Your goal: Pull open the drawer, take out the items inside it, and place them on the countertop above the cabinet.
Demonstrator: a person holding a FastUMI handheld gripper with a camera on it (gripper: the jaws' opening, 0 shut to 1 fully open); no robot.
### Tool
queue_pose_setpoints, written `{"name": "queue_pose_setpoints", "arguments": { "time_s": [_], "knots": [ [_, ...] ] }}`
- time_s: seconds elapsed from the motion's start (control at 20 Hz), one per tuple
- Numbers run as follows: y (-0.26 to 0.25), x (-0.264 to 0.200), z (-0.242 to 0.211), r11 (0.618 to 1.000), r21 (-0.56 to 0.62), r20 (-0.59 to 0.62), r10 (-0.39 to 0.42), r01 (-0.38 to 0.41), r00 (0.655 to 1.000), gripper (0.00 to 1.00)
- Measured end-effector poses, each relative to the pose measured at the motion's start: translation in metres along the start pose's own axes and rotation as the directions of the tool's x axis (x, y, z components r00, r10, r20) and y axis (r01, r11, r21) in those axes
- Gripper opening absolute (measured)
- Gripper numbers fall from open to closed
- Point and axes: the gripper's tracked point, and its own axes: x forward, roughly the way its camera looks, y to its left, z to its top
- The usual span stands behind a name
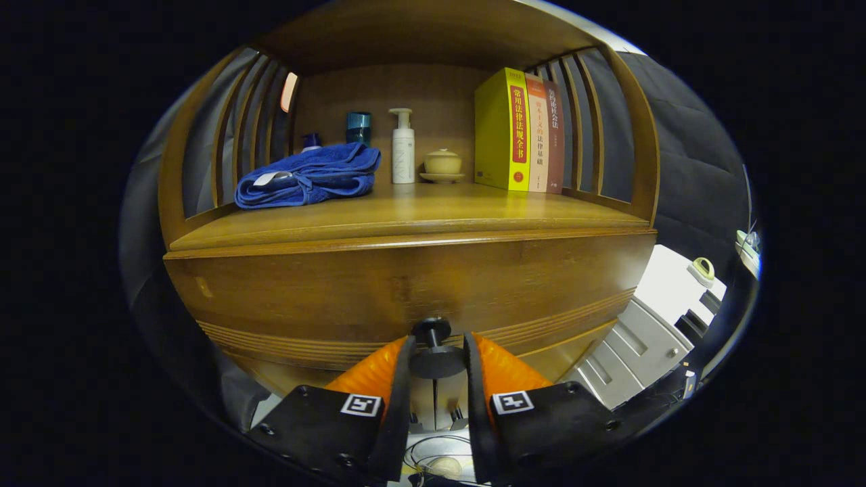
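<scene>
The wooden drawer front fills the space just ahead of my fingers, and its inside is hidden. Its round black knob sits between my two orange-backed fingers, which press on it from both sides. My gripper is shut on the knob. Above the drawer lies the wooden countertop, under a shelf roof with slatted sides.
On the countertop lie a folded blue towel, a white pump bottle, a dark teal jar, a small lidded bowl and three upright books. A white cabinet stands low to the right. Cables lie on the floor below my fingers.
</scene>
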Motion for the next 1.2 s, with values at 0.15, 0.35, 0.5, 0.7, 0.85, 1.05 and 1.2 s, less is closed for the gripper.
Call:
{"name": "queue_pose_setpoints", "arguments": {
  "time_s": [0.15,0.35,0.5,0.7,0.85,1.05,1.2],
  "knots": [
    [0.0,0.0,-0.001,1.0,0.011,-0.013,0.005,-0.005,1.0,0.42],
    [-0.002,-0.014,-0.002,1.0,0.009,0.011,-0.009,0.009,1.0,0.39],
    [-0.003,-0.026,-0.005,1.0,0.017,0.015,-0.004,0.004,1.0,0.39],
    [-0.007,-0.045,-0.009,1.0,0.022,0.016,-0.012,0.012,1.0,0.39],
    [-0.009,-0.056,-0.012,0.999,0.023,0.021,-0.025,0.025,0.999,0.39],
    [-0.01,-0.072,-0.017,1.0,0.013,0.019,-0.013,0.013,1.0,0.39],
    [-0.012,-0.086,-0.021,1.0,-0.001,0.018,-0.005,0.005,1.0,0.39]
  ]
}}
